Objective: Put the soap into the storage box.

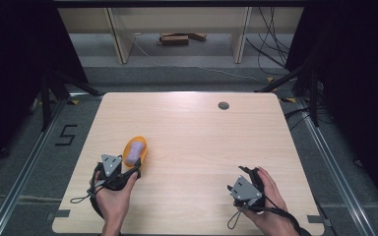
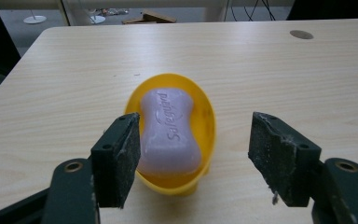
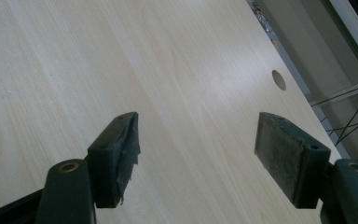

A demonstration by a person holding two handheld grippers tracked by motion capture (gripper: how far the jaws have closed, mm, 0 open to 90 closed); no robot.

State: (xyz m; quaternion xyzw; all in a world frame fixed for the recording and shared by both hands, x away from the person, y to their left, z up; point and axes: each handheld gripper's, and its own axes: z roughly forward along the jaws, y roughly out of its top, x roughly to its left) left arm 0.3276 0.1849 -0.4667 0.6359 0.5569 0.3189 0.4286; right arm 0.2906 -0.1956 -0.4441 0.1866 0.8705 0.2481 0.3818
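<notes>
Near the desk's (image 1: 197, 128) left front, the left gripper (image 2: 193, 158) has its jaws wide apart, holding nothing, just short of a yellow dish (image 2: 206, 119) cradling a lilac soap (image 2: 168, 128). The soap looks hard and slippery; the light, rigid dish rim seems the safer hold. The right gripper (image 3: 196, 158), jaws also apart, hovers over bare desk.

Readable markings:

1. "Safeguard": brand name embossed in raised script along the top face of the pale lilac soap bar (image 2: 170, 132), running lengthwise. The bar lies in a yellow oval dish (image 2: 208, 122).
2. "5": black taped numeral (image 1: 67, 134) on the grey floor, at 9 o'clock from the desk (image 1: 202, 128).
</notes>
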